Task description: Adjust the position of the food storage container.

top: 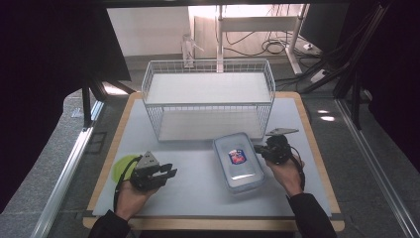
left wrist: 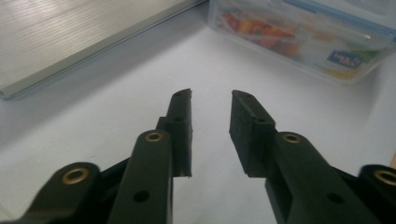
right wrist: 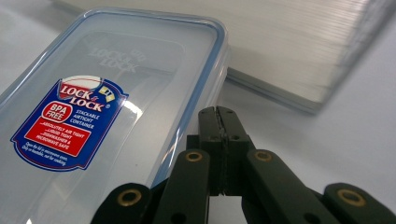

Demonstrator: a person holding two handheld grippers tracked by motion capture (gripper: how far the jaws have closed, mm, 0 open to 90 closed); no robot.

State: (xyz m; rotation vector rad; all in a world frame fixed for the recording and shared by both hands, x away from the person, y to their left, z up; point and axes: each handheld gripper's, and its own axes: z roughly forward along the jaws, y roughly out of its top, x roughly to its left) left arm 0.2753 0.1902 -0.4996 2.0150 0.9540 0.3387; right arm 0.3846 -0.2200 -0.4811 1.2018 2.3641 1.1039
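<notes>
My right claw point(right wrist: 219, 114), jaws pressed together, sits seemingly touching the container point(top: 238, 161) at its 3 o'clock edge; my left claw point(left wrist: 211, 100), parted and empty, faces it from 9 o'clock.

Grey carpet floor point(top: 59, 148) around wood-edged table point(top: 317, 163) with pale mat. Dark curtains point(top: 44, 54) both sides. White desk frame point(top: 257, 24) at back, cables point(top: 267, 45) pooled beneath. Metal rails point(top: 64, 173) flank table. Light patches point(top: 324, 115) on floor right.

container point(top: 238, 162): clear glossy plastic | rack point(top: 208, 99): white wire | tongs point(right wrist: 219, 122): matt black
</notes>
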